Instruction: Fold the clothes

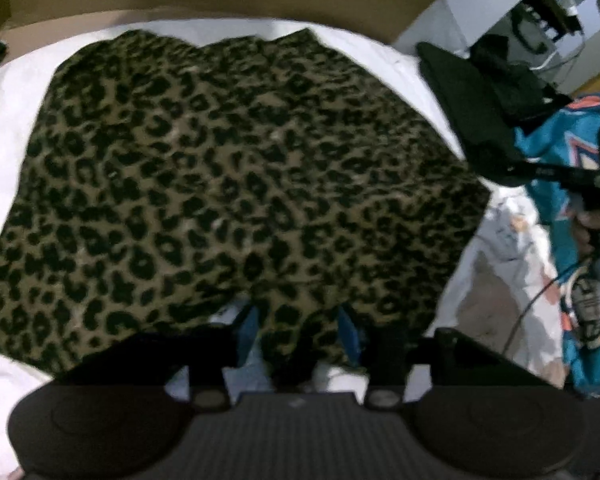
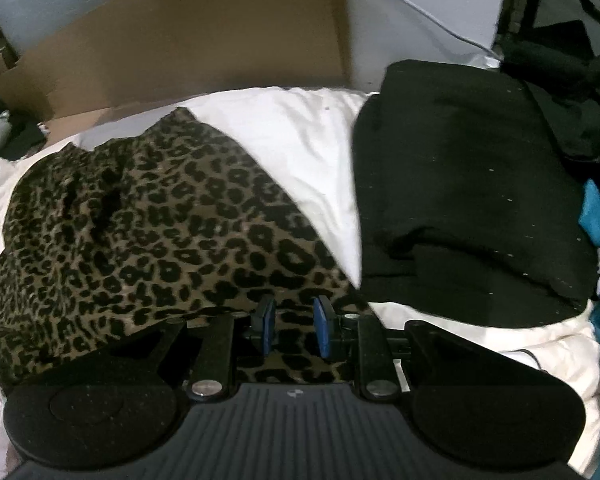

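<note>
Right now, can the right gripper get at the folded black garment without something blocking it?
Probably yes. The folded black garment lies just to the right of the right gripper, whose open jaws hang over the leopard-print garment; only bare white sheet lies between.

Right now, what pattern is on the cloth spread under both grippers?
Leopard print, black spots on tan: the leopard-print garment shows best in the left wrist view.

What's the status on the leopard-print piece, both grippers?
Left gripper open, fingers apart over the hem. Right gripper open, nothing pinched. Leopard-print garment lies spread on white sheet. Folded black garment lies alongside, apart.
</note>
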